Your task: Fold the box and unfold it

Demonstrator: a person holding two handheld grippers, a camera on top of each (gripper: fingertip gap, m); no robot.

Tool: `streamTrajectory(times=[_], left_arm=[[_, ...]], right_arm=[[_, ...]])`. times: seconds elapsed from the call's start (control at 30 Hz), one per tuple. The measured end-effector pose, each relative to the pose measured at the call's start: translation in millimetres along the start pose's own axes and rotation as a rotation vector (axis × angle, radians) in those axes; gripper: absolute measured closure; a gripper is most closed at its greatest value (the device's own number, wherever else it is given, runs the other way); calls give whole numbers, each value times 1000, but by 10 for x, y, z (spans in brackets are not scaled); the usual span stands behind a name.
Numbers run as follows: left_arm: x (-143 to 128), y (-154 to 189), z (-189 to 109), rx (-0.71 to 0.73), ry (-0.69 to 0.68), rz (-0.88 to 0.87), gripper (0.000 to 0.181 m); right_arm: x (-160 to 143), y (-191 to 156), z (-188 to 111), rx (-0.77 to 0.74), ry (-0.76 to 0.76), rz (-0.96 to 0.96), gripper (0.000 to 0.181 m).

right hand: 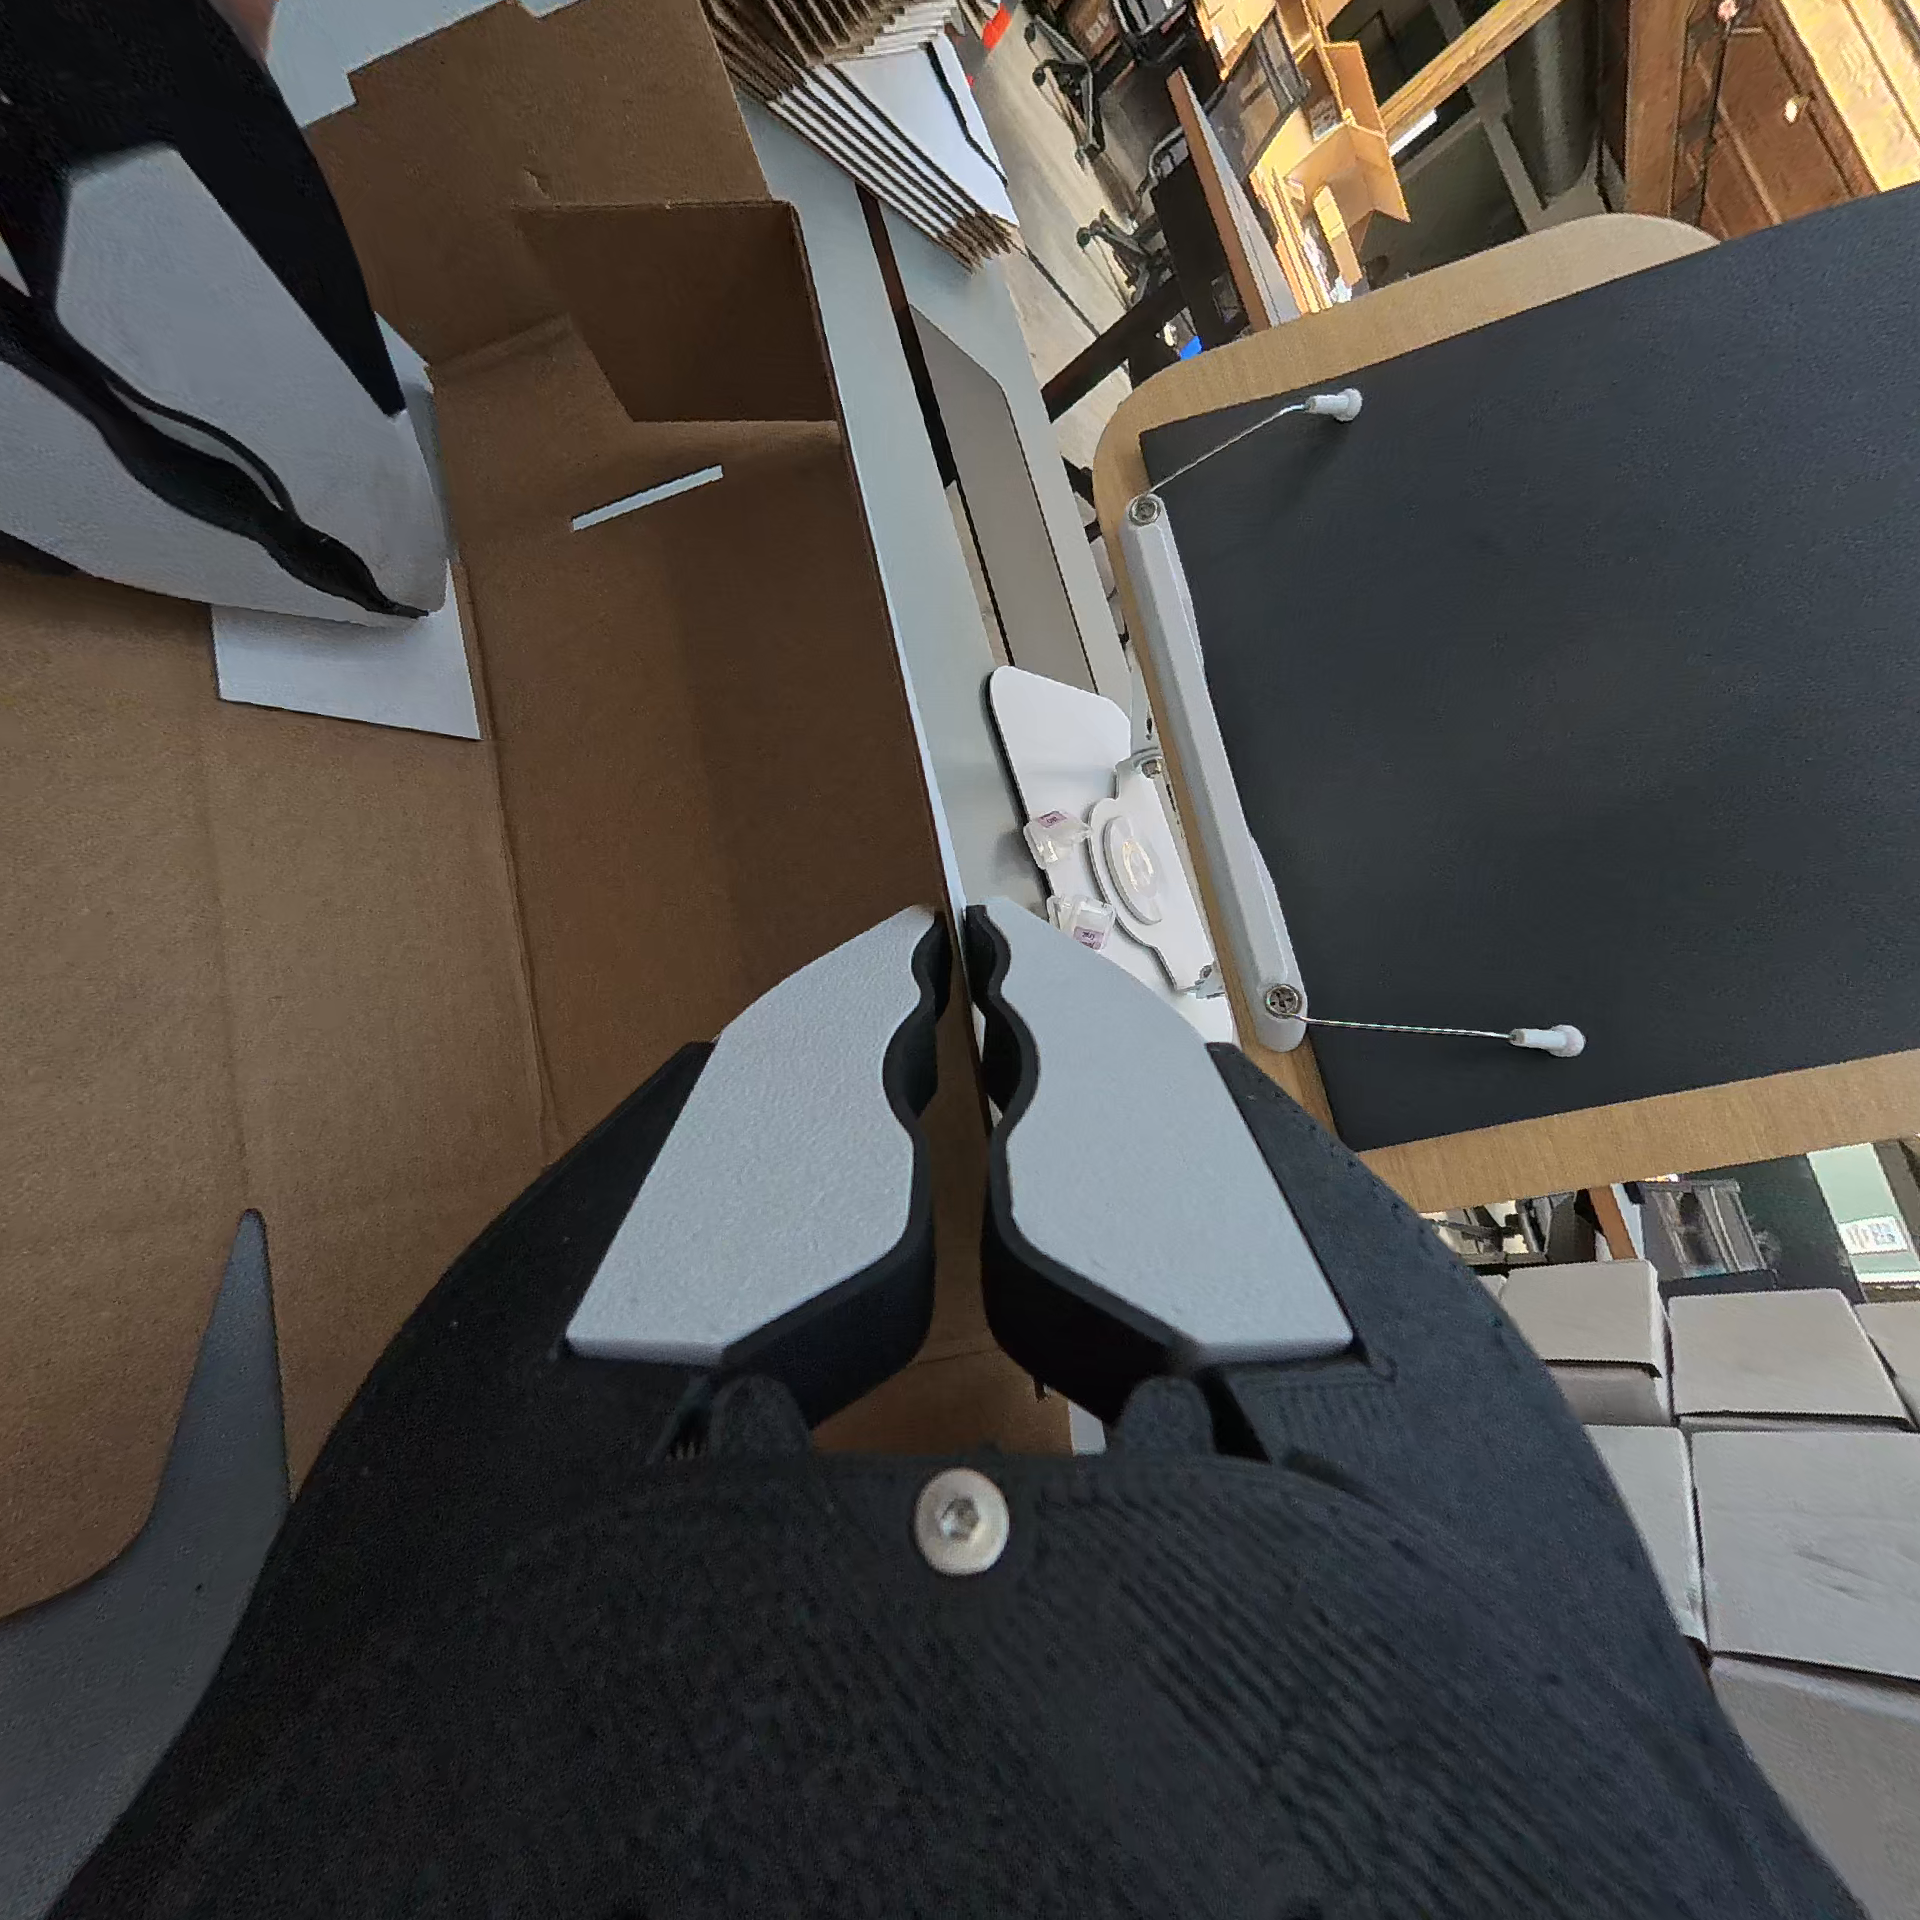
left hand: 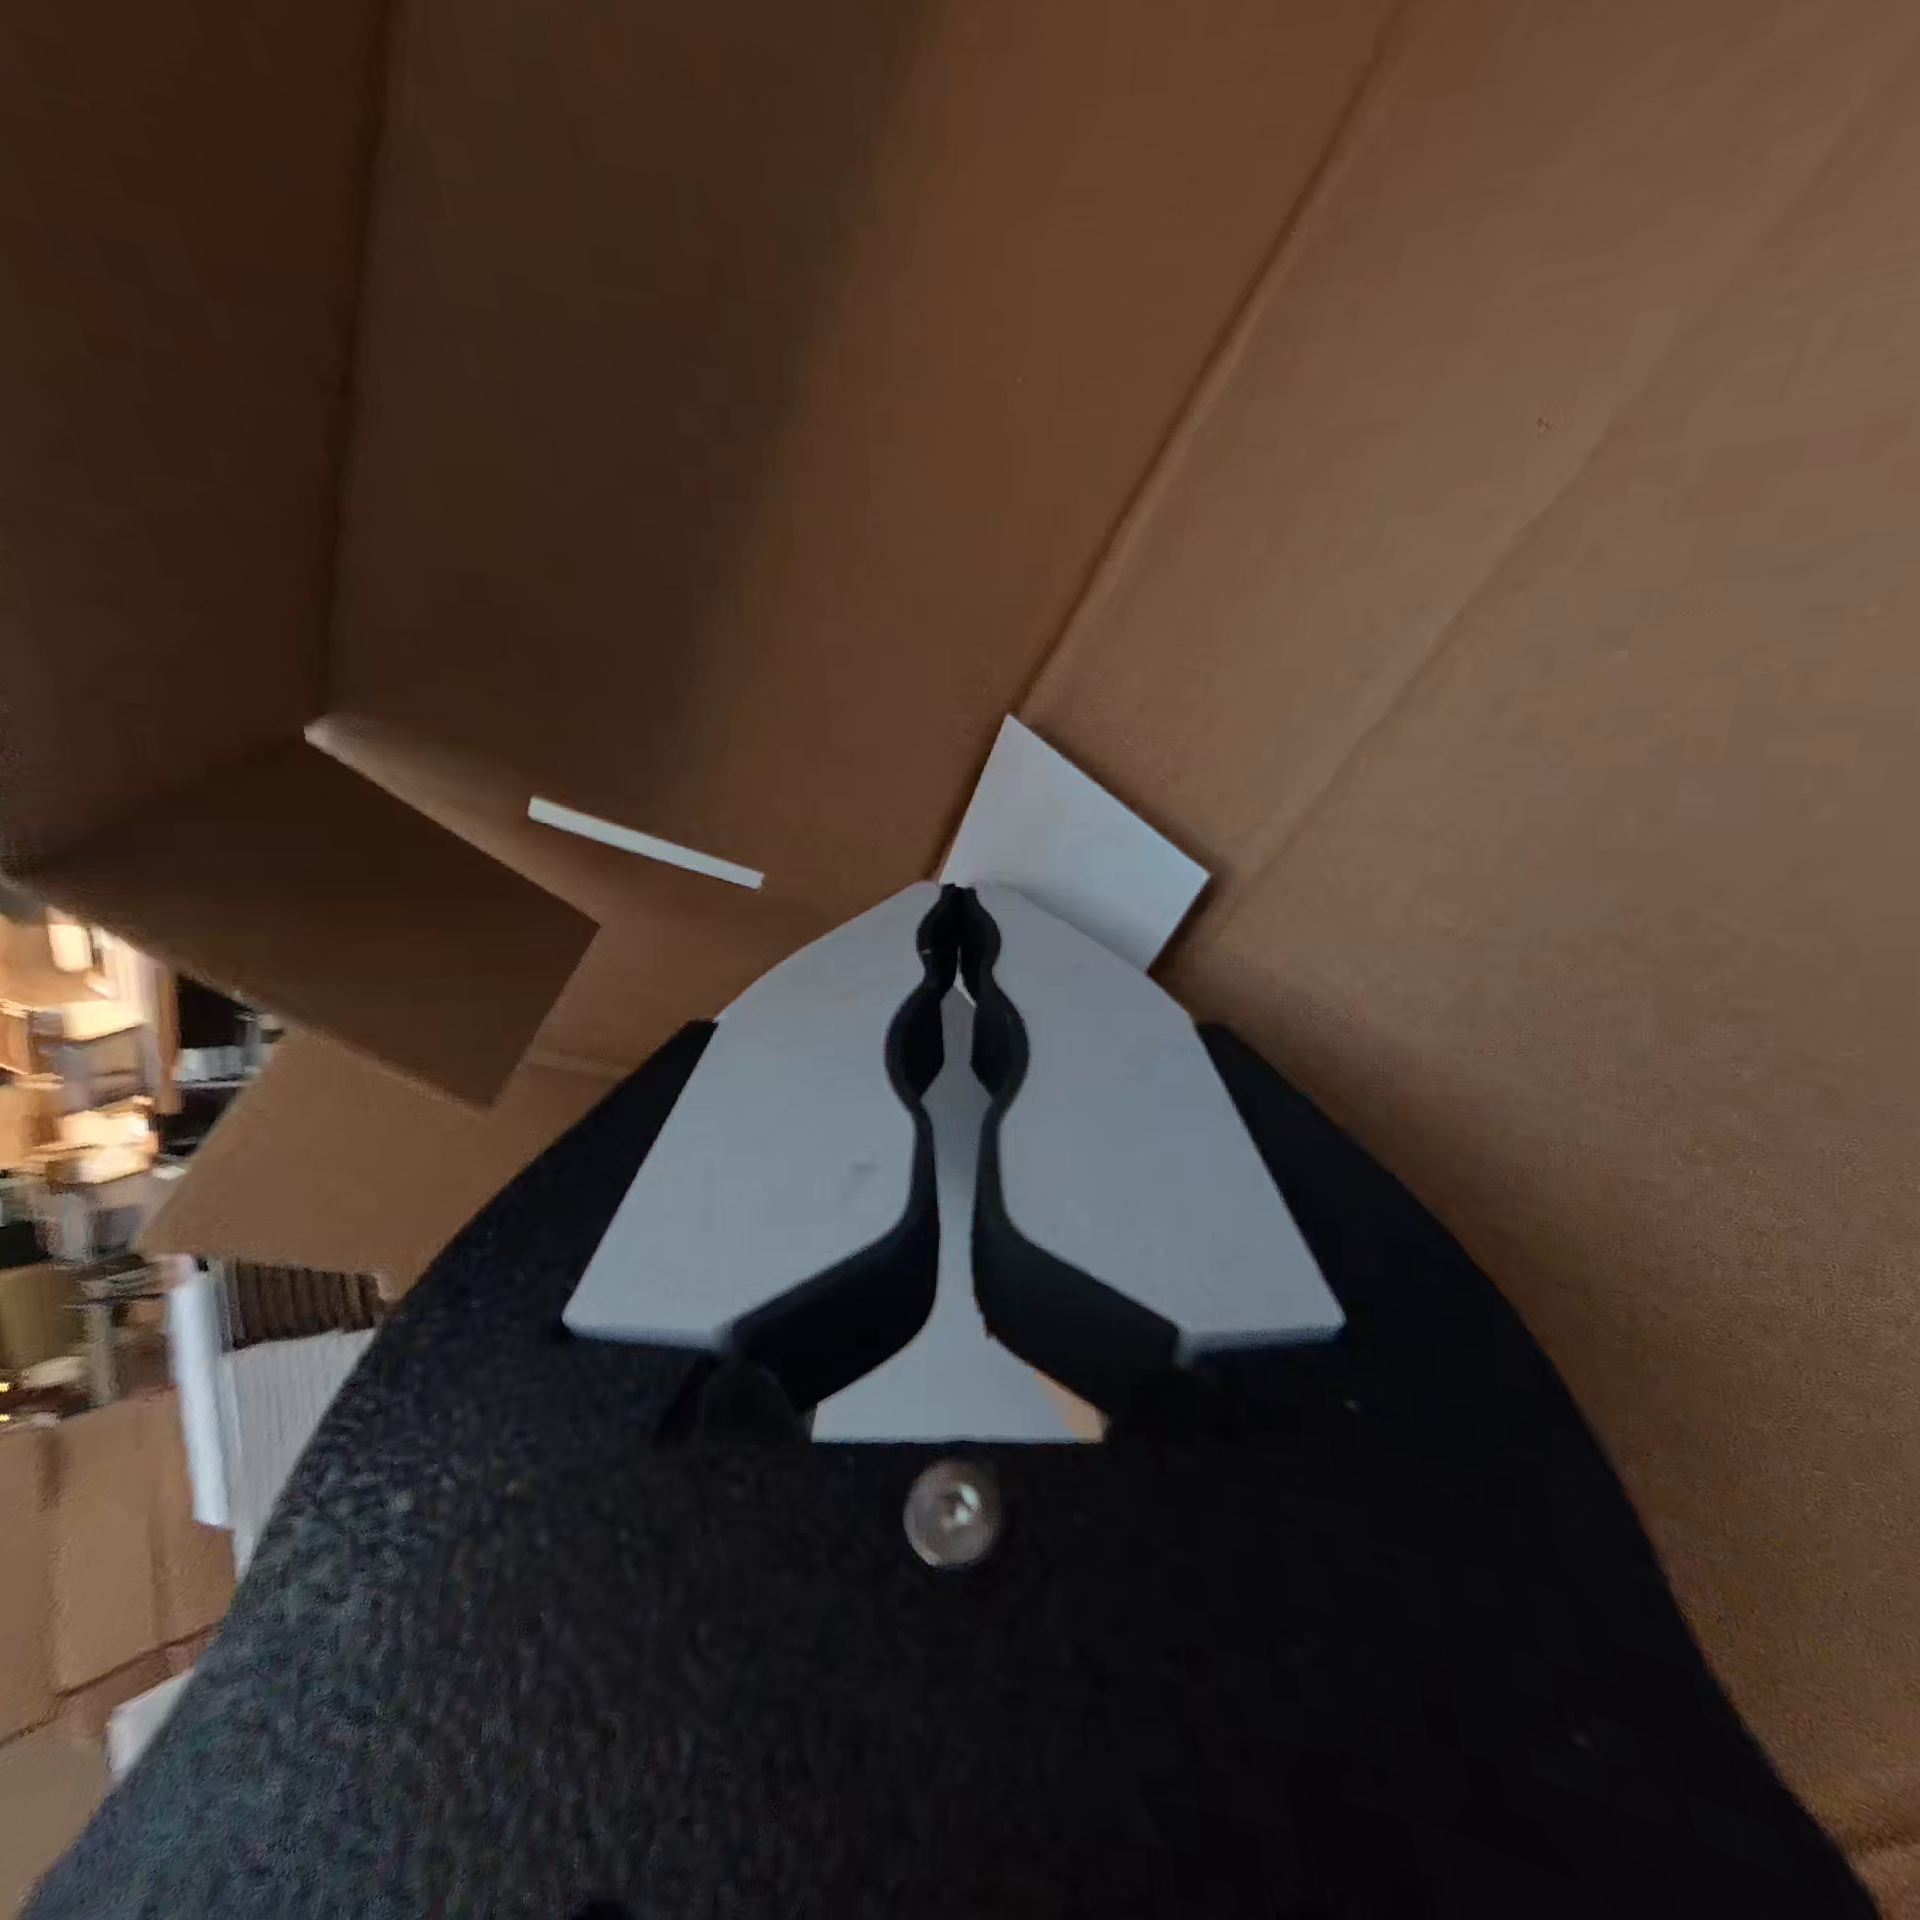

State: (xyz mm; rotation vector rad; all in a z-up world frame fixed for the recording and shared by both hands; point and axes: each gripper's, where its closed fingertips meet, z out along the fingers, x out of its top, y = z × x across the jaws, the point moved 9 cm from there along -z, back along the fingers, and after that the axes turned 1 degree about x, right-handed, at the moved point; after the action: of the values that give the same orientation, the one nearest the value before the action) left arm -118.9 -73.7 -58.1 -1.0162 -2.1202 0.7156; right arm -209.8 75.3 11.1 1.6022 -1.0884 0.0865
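Observation:
The cardboard box (left hand: 1455,520) is brown inside and white outside, and lies partly opened (right hand: 675,727). My left gripper (left hand: 961,920) is shut on a white tab (left hand: 1081,831) of the box, deep among its brown panels. It also shows in the right wrist view (right hand: 410,608) at the upper left, on the same tab (right hand: 343,681). My right gripper (right hand: 958,935) is closed on the upright side wall (right hand: 894,540) of the box, one finger on each face. A small inner flap (right hand: 675,301) stands at the far end beside a slot (right hand: 644,499).
A black panel with a wooden border (right hand: 1558,675) lies right of the box, with a white device (right hand: 1091,790) against its edge. A stack of flat cardboard sheets (right hand: 883,125) lies beyond. Several folded white boxes (right hand: 1766,1455) sit at the lower right.

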Motion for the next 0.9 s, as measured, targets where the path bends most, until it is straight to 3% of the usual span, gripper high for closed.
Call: streamTrajectory(times=[0.03,0.13,0.23,0.4,0.53,0.6,0.73,0.8,0.9], left_arm=[[23,36,4,33,-15,120,181],[81,112,6,102,-61,394,181],[67,85,10,67,-34,390,181],[-79,-65,-88,46,141,-3,181],[-208,-541,-554,67,536,-528,181],[-408,-849,-699,124,625,-689,181],[-790,-1190,-479,110,520,-730,181],[-881,-1242,-279,55,454,-697,155],[-910,-1295,-32,-14,407,-629,147]], right_arm=[[0,-4,3,-5,-3,-8,178],[-6,-16,13,-19,-10,-35,178],[-4,-45,23,-45,-27,-83,178],[-4,-101,54,-88,-54,-196,179],[2,-174,41,-151,-54,-273,178],[19,-223,18,-187,-43,-313,178],[49,-319,-56,-241,-14,-369,179],[65,-366,-101,-261,2,-382,179],[96,-432,-150,-282,10,-401,179]])
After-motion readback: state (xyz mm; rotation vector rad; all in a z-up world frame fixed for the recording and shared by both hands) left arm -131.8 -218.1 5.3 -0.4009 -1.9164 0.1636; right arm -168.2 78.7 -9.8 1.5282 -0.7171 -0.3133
